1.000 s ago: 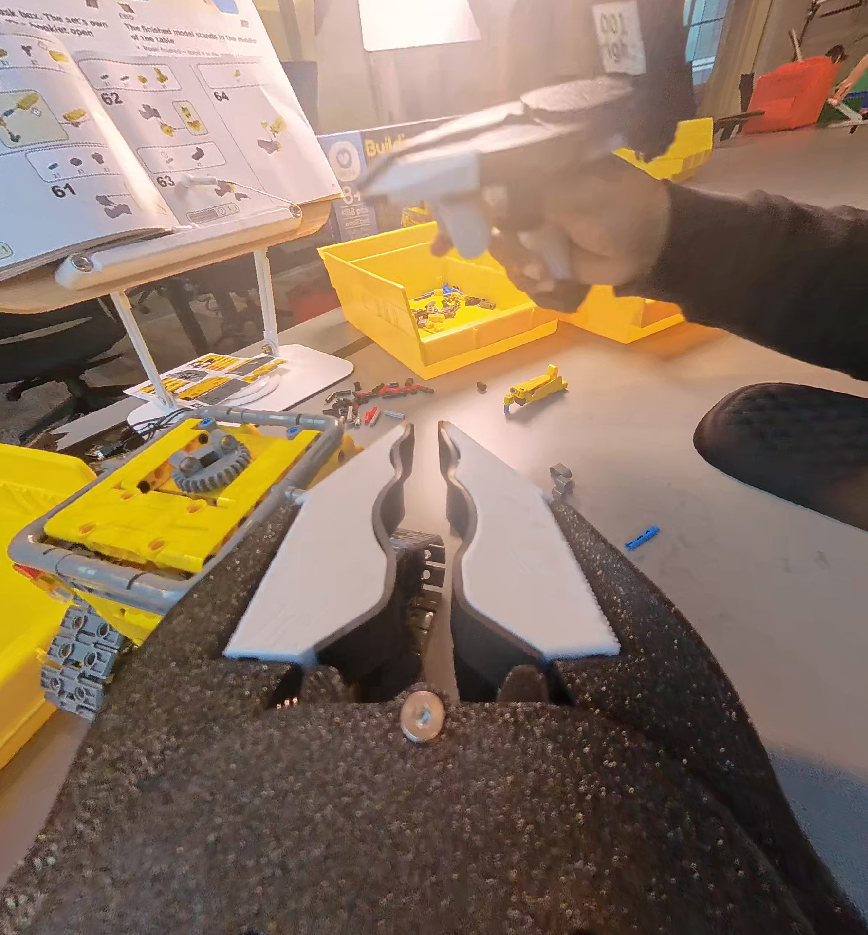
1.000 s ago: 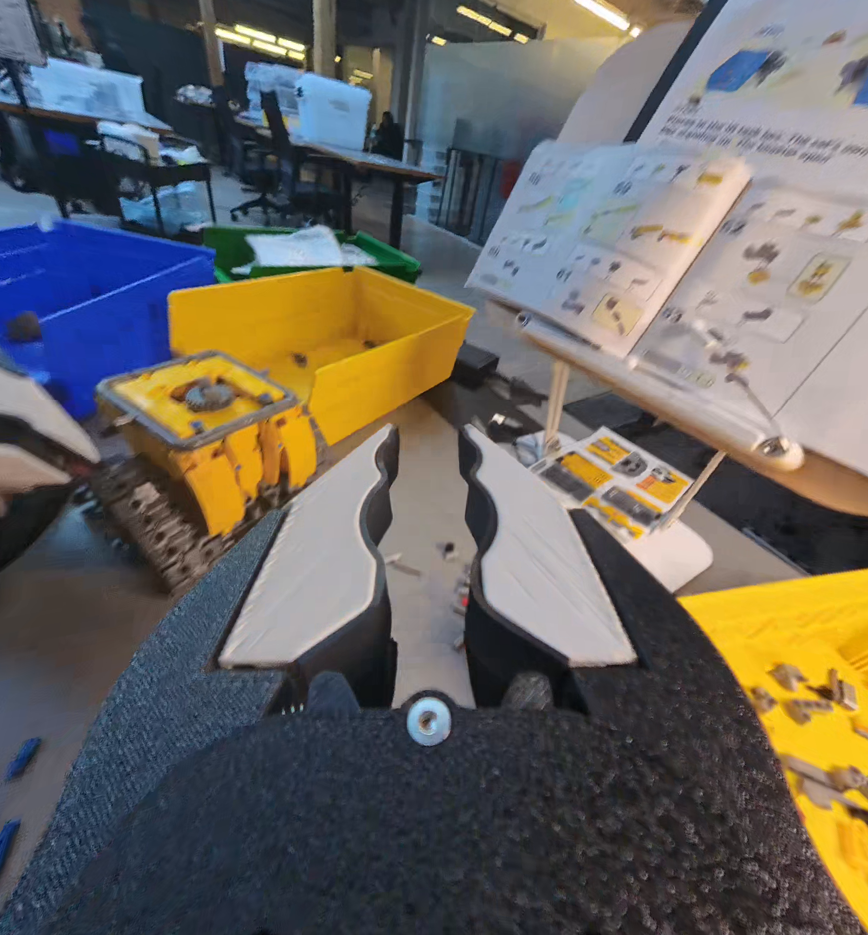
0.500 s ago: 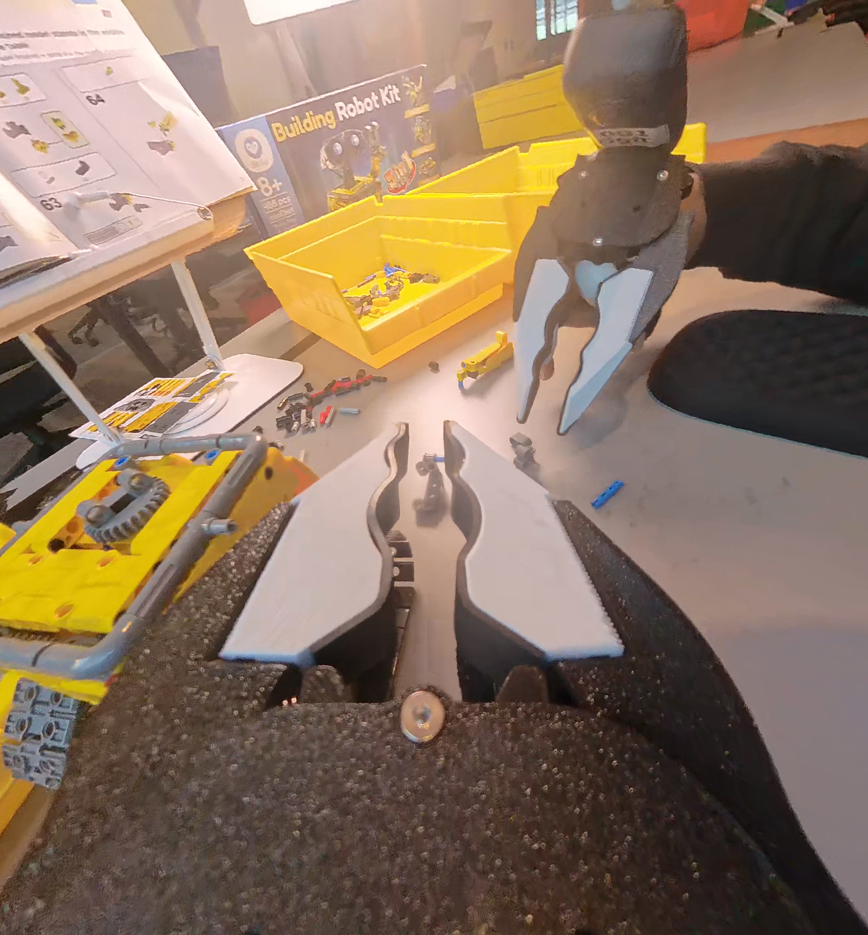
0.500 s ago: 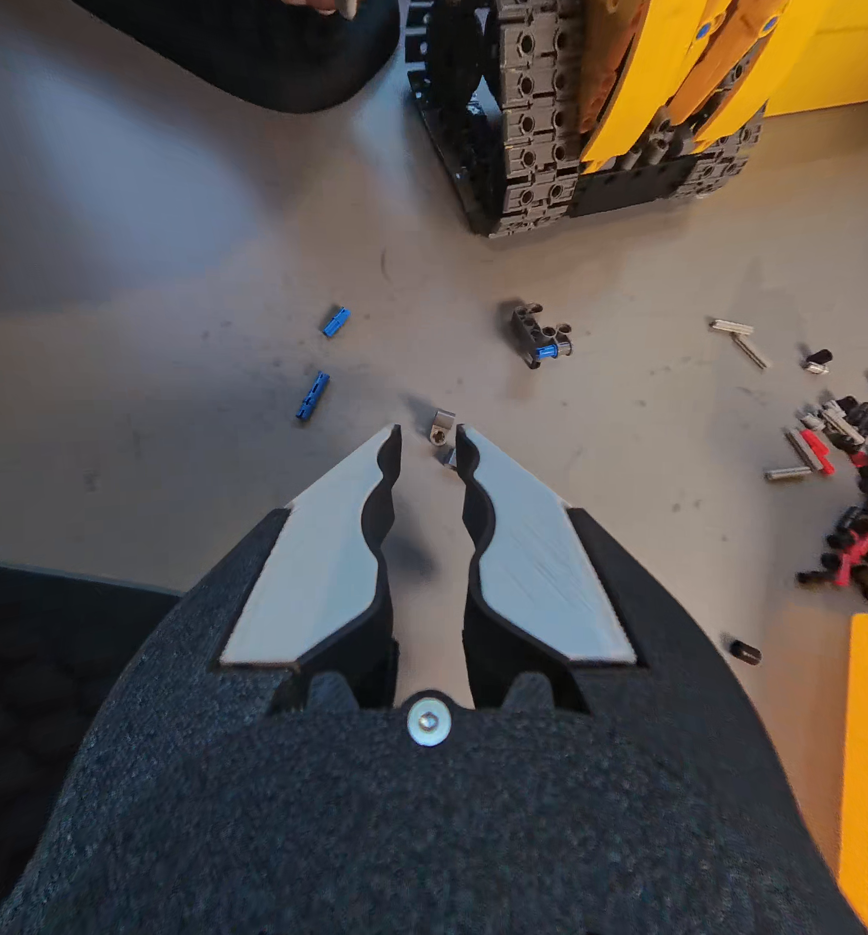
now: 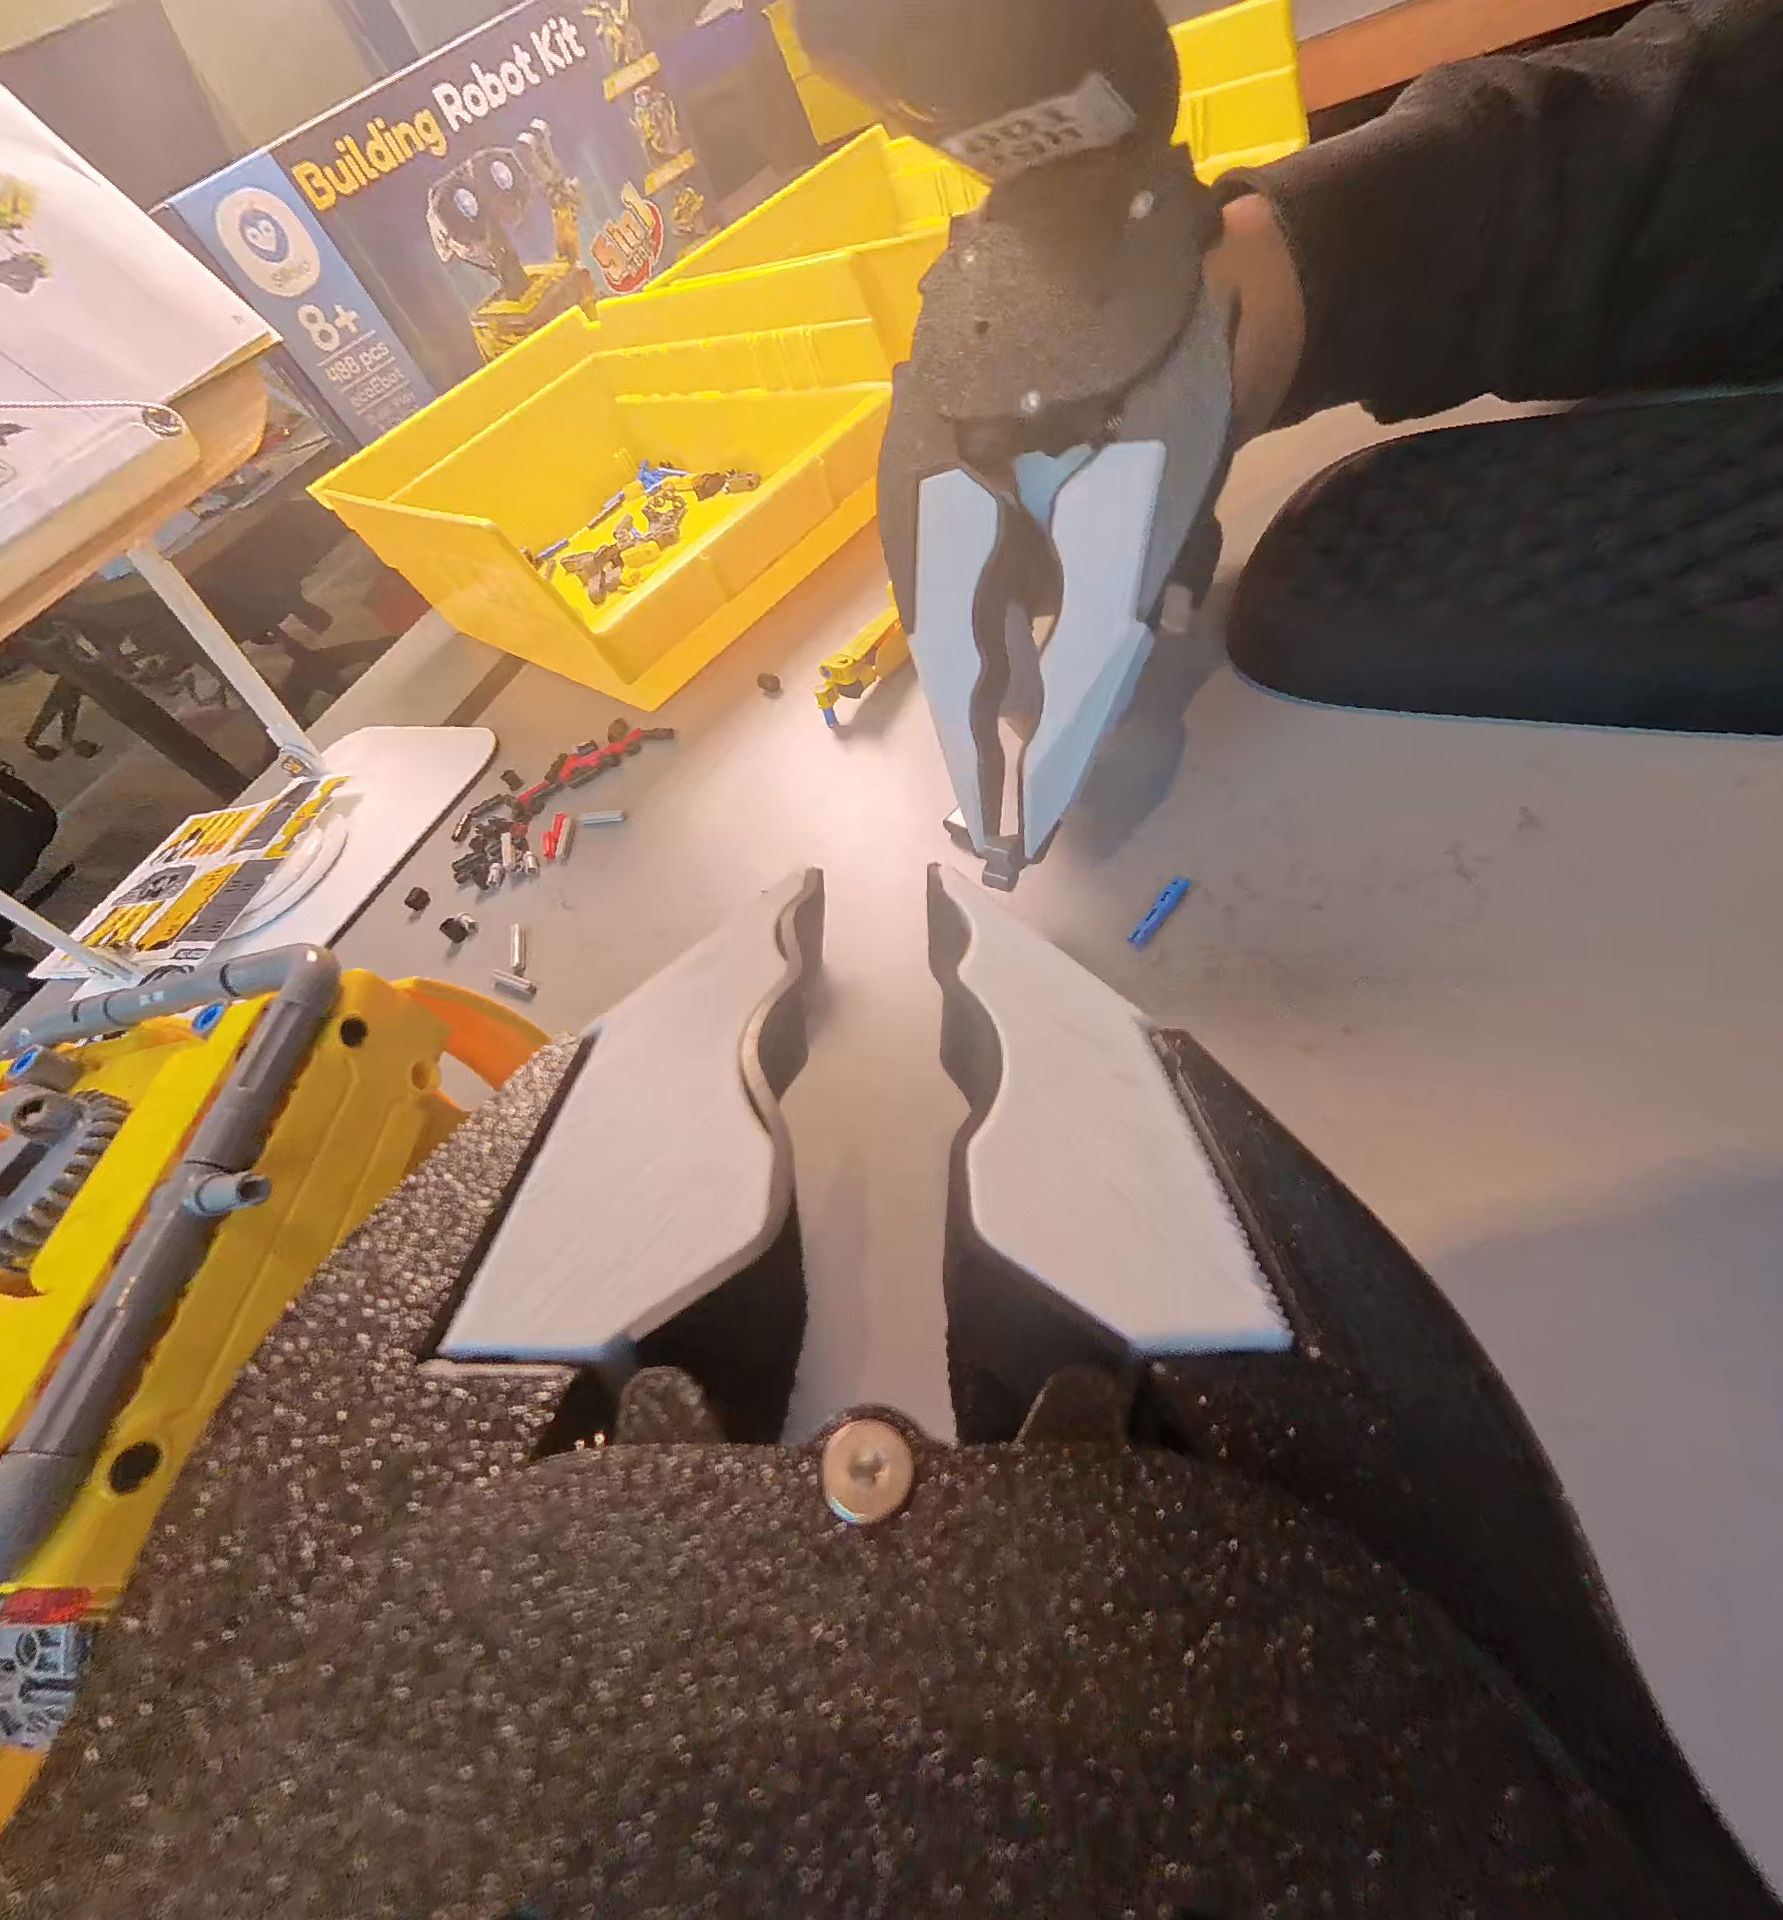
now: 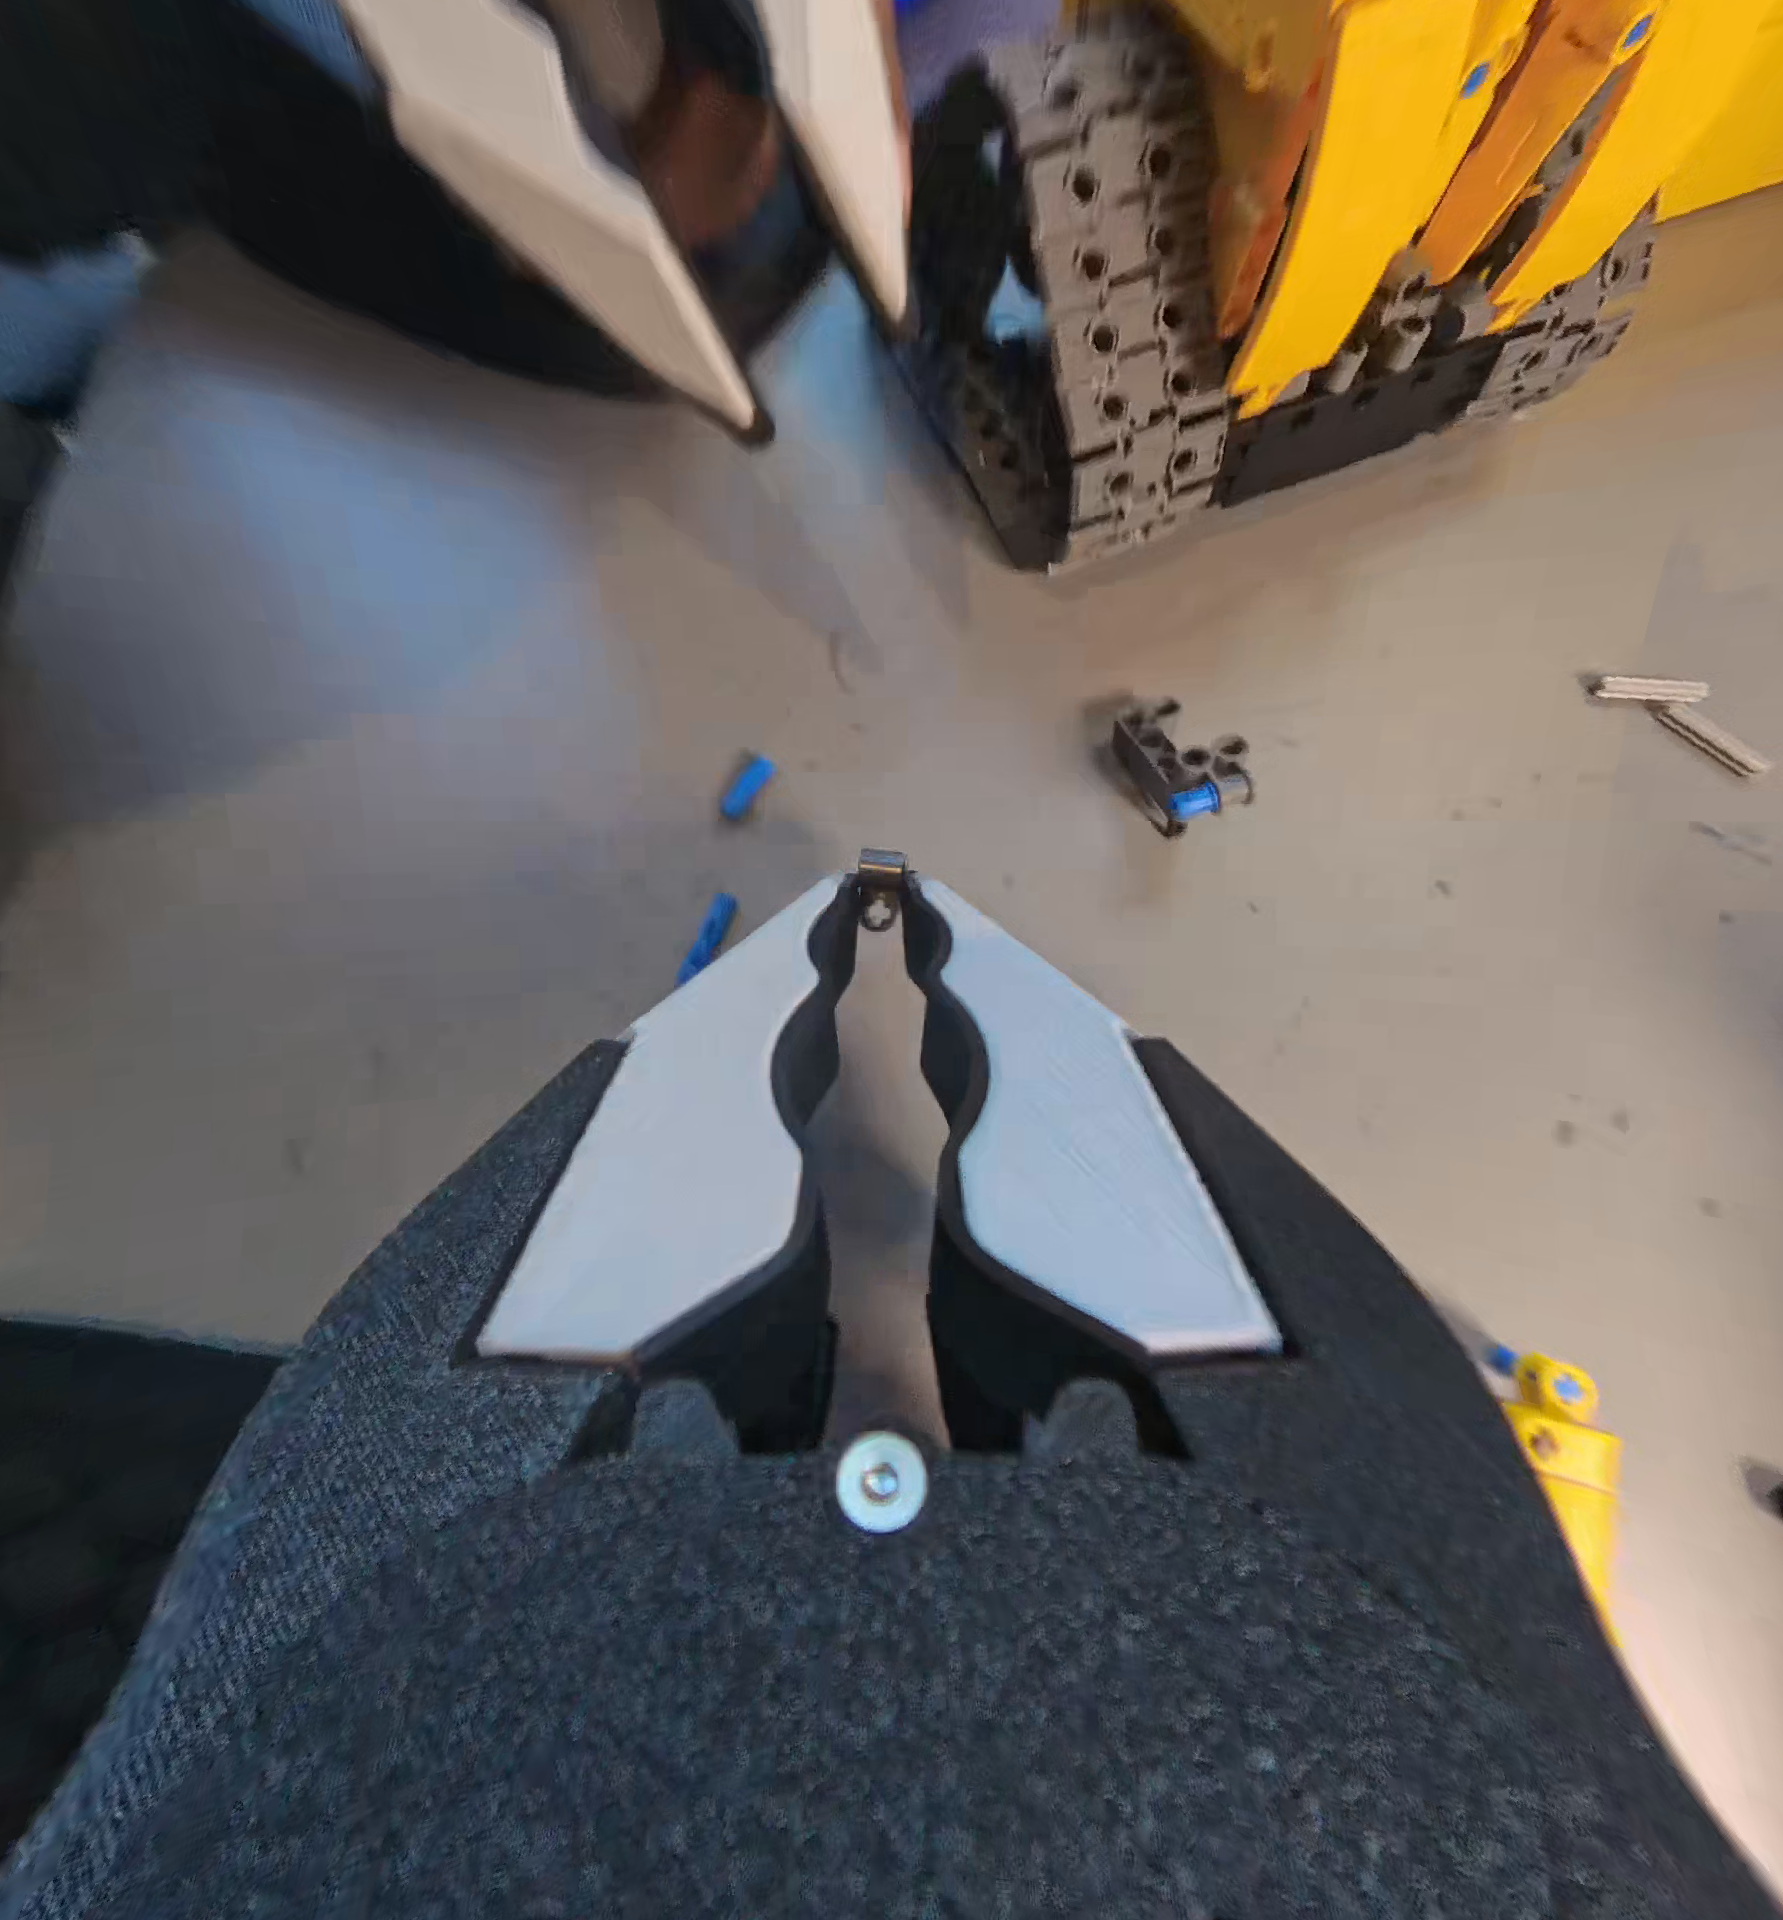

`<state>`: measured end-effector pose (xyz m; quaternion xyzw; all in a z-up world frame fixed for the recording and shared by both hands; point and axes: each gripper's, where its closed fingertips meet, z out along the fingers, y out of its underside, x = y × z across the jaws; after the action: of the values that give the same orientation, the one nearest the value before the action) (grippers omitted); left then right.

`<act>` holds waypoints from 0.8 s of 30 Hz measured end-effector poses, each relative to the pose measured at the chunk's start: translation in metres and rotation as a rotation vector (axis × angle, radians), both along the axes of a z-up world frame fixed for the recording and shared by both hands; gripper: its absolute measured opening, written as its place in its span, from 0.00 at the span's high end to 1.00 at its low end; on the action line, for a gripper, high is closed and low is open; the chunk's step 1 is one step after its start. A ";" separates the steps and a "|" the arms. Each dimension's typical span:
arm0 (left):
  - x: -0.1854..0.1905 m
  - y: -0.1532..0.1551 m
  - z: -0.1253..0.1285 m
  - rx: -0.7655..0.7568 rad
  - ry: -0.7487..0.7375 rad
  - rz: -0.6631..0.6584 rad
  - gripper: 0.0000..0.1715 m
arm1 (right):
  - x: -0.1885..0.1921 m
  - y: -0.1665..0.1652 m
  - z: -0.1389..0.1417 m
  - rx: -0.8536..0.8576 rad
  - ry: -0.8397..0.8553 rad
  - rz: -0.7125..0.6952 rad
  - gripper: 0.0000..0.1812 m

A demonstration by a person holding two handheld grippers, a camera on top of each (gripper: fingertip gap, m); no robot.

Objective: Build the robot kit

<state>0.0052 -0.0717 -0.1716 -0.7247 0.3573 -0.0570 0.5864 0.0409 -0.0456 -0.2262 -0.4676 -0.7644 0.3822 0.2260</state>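
Observation:
My right gripper points down at the grey table and is shut on a small grey connector piece at its fingertips. In the left wrist view the same gripper stands tip-down on the table with the piece between its tips. My left gripper is open and empty, held low over the table just short of the right gripper, with the yellow tracked model at its left. The model's grey tracks show at the top of the right wrist view.
A yellow bin with small parts stands behind, next to a blue kit box. An instruction book on a stand is at left. Loose black and red pins, blue pins and a dark connector lie on the table. A black pad lies at right. Tip to tip, the grippers are about 8 cm apart.
My right gripper swung down from facing the book to the table and closed on the small grey piece. My left gripper opened slightly wider and drew nearer the right one.

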 end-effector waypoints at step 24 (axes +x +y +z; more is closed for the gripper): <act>0.024 -0.019 -0.033 -0.137 0.159 -0.154 0.92 | 0.000 -0.019 0.032 -0.354 -0.032 -0.024 0.89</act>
<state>0.0292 -0.0910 -0.2050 -0.7358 0.4523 -0.0685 0.4993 0.0412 -0.0650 -0.1942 -0.5151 -0.6831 0.5004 0.1326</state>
